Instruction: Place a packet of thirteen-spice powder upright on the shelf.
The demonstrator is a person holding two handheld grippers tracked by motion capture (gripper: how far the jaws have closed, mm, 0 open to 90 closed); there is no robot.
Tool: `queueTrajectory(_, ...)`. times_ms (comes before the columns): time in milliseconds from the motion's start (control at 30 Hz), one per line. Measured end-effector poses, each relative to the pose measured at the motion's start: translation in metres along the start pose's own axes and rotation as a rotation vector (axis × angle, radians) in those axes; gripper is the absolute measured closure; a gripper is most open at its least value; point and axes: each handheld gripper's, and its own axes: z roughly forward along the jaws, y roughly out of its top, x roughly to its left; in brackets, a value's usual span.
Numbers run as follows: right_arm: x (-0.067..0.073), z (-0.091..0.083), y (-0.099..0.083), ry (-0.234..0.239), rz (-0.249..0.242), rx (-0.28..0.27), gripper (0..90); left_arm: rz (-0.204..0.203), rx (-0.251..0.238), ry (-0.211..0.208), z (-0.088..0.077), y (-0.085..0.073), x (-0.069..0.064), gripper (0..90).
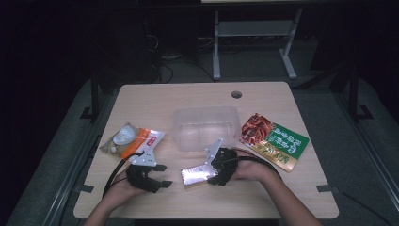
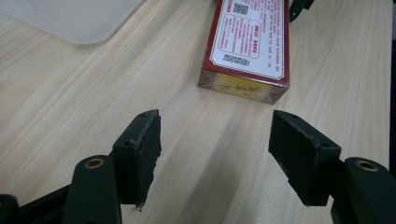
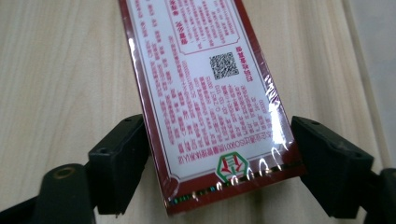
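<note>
My right gripper (image 3: pixel 219 154) jaws straddle the box (image 1: pixel 197 175) at table 6 o'clock, not pinching yet, so I'd square up before squeezing; left gripper (image 2: pixel 215 154) gapes empty.

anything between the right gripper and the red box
Nothing visible. The right gripper already straddles the near end of the red box, one of its fingers on each side, with bare table around it.

Both forearms enter from the bottom of the frame. The left black hand-held gripper (image 1: pixel 162 175), lower left of centre, points right with its jaws standing apart. The right black hand-held gripper (image 1: pixel 200 175), at lower centre, points left, jaws spread wide.
</note>
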Motion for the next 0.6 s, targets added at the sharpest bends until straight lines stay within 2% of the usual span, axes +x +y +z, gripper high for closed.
queueTrajectory(200, 0.0024, -0.0022, -0.0013, 0.022, 0.0, 0.002, 29.9, 0.0, 0.0, 0.0, -0.0008, 0.0, 0.0012, 34.0)
queueTrajectory(367, 0.0041, -0.003, -0.0022, 0.026, 0.015, 0.004, 31.5, 0.001, -0.003, 0.0, -0.0009, -0.0004, 0.0014, 33.9)
queueTrajectory(600, 0.0077, -0.0037, -0.0043, 0.016, 0.036, -0.009, 32.1, 0.028, -0.006, -0.01, -0.0001, -0.0001, 0.0, 30.7)
